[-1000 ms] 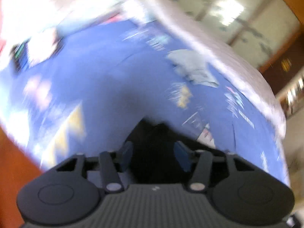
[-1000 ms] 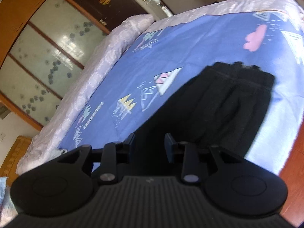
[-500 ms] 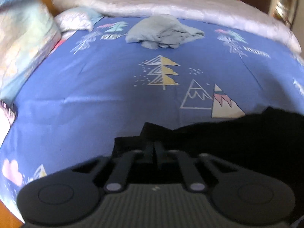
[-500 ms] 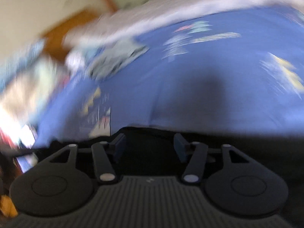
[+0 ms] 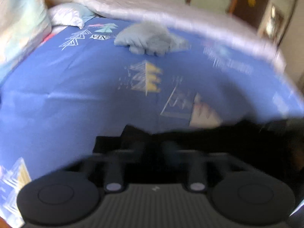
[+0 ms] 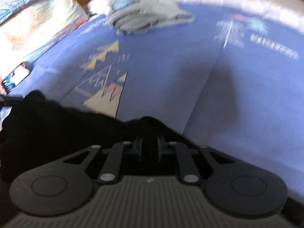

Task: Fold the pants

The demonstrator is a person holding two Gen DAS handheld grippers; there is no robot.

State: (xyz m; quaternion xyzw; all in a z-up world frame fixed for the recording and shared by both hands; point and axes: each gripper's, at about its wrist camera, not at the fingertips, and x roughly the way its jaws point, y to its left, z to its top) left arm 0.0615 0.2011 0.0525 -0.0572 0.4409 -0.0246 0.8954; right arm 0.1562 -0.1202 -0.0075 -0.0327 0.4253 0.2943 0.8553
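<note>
Blue patterned bedsheet under black pants.

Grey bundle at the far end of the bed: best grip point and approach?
Judging from both views, take the grey bundle at its near, lumpy folded edge, coming low across the blue sheet from the foot of the bed. That edge stands proud in thick folds; the far side crowds the pale rolled quilt. Blur hides any finer detail.
</note>
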